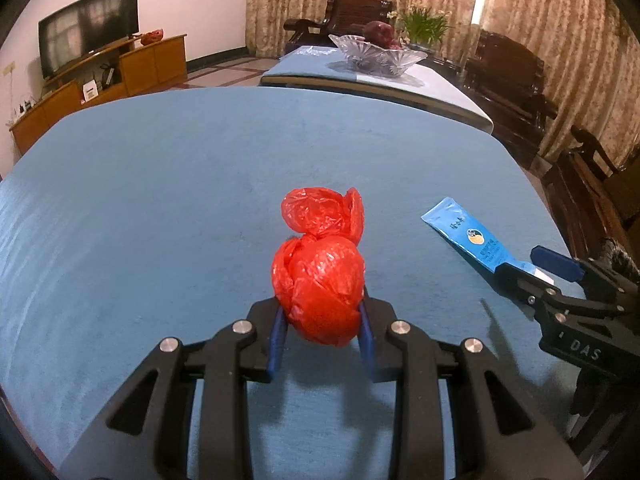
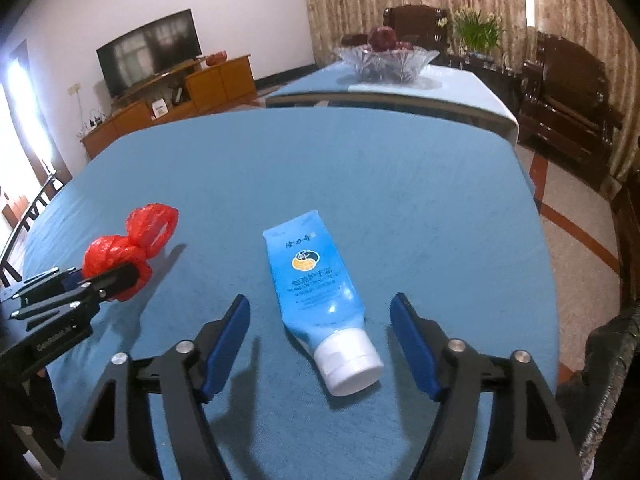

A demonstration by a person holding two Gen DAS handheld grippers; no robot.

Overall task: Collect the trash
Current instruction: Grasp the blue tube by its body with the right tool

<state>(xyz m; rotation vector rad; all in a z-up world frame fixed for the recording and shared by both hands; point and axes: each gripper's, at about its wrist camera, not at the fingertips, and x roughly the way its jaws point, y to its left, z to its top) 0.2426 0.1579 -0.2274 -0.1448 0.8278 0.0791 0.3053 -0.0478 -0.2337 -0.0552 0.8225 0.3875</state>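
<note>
A knotted red plastic bag [image 1: 320, 276] sits on the blue tablecloth [image 1: 160, 200]. My left gripper [image 1: 322, 312] is shut on its near lobe; the bag [image 2: 132, 248] and that gripper [image 2: 116, 280] also show at the left of the right wrist view. A blue tube with a white cap [image 2: 320, 292] lies on the cloth. My right gripper [image 2: 320, 320] is open, its blue fingers on either side of the tube's cap end without touching. In the left wrist view the tube [image 1: 468, 240] lies at the right with the right gripper [image 1: 532, 264] around its near end.
A second table [image 1: 400, 80] beyond carries a glass bowl of fruit [image 1: 380, 54]. Dark wooden chairs [image 1: 512, 76] stand at the right, a TV cabinet [image 1: 100, 84] at the left. The table's right edge [image 2: 548, 280] drops to the tiled floor.
</note>
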